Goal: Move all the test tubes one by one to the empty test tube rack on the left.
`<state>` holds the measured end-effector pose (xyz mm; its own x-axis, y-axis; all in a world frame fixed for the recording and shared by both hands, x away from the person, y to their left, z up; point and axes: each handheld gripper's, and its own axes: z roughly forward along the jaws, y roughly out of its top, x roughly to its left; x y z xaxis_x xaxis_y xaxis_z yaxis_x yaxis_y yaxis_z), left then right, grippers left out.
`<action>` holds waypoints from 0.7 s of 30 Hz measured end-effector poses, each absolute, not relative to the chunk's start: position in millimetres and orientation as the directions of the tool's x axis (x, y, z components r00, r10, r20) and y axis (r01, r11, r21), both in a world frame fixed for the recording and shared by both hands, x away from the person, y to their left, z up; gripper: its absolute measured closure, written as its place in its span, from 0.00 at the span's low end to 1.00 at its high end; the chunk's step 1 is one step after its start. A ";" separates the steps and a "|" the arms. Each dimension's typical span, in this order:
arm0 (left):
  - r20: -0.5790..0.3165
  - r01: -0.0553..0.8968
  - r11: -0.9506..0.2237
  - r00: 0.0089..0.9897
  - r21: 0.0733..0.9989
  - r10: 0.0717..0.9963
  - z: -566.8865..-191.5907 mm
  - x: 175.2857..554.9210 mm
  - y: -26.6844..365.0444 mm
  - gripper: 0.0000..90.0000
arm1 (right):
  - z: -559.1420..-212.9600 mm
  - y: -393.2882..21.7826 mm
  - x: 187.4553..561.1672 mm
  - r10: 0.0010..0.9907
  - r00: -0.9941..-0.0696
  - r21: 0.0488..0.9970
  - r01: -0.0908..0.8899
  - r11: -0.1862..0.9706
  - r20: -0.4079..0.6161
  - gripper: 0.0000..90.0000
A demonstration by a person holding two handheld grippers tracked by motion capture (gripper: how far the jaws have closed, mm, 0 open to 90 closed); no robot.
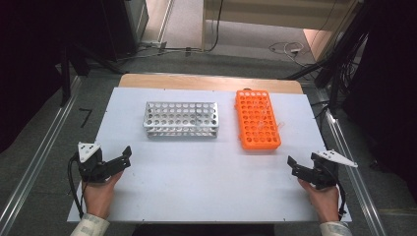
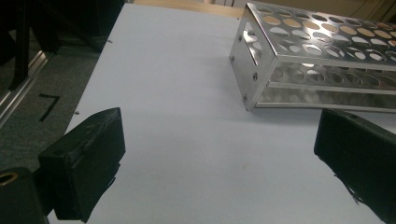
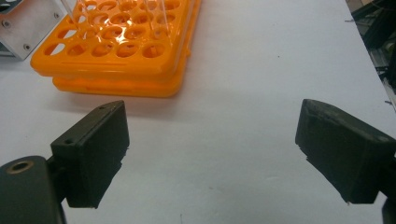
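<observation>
My left gripper point(image 1: 125, 156) rested at the left edge of the white board point(image 1: 196, 172), its jaws spread wide with nothing between them. Ahead of it stood the metal rack point(image 1: 181, 119), well apart from me. Just right of that lay the orange rack point(image 1: 257, 119), clear tubes point(image 3: 154, 18) standing in it. My right gripper point(image 1: 291, 166) waited near the board's right edge, jaws likewise gaping, holding nothing.

I'm working in a lab: metal test-tube rack point(image 1: 181, 119) left, orange tube rack point(image 1: 257, 119) right, cables point(image 1: 285, 48) on far floor
</observation>
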<state>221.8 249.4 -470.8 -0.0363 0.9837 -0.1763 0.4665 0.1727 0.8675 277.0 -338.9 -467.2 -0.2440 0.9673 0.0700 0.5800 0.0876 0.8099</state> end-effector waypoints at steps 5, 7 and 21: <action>-0.184 0.473 0.179 -0.036 0.862 0.982 -471.3 222.4 249.6 0.02 | -464.6 -336.0 277.3 0.966 -0.248 0.816 0.571 0.087 0.070 0.09; -0.182 0.473 0.172 -0.026 0.864 0.983 -471.3 222.4 248.9 0.03 | -464.2 -335.4 278.3 0.966 -0.251 0.818 0.568 0.092 0.066 0.10; -0.170 0.467 0.157 -0.013 0.870 0.985 -472.1 223.7 245.5 0.03 | -460.9 -321.9 295.2 0.961 -0.272 0.823 0.556 0.113 0.052 0.13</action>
